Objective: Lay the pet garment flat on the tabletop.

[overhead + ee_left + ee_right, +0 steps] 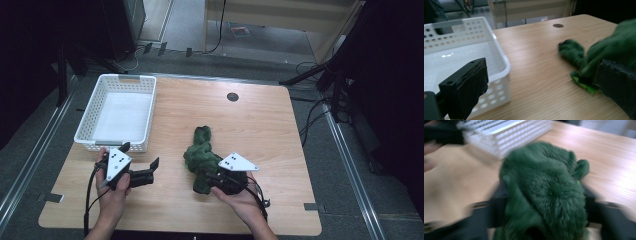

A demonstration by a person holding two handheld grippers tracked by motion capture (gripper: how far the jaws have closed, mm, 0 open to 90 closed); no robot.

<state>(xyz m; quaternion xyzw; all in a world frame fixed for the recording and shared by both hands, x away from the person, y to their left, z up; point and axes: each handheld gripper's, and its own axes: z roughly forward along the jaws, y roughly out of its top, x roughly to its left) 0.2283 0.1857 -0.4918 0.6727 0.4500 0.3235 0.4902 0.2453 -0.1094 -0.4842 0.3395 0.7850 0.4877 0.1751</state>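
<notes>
Currently, notes from my remote station:
Toy: green plush toy (202, 157) lies near the middle of the tabletop (260, 125), toward the near edge.
Right gripper (220, 181): jaws apart, either side of the toy's near end; whether the pads press it, I cannot tell.
Left gripper (145, 170): jaws wide apart, nothing between, beside the basket's near corner.
Basket: white perforated plastic basket (145, 107) at the far left corner.
Advice: I'd bite deep into the fur's bulk, not the loose pile, then lift clear.
Textures: shaggy, soft, lumpy toy; smooth pale wood.
</notes>
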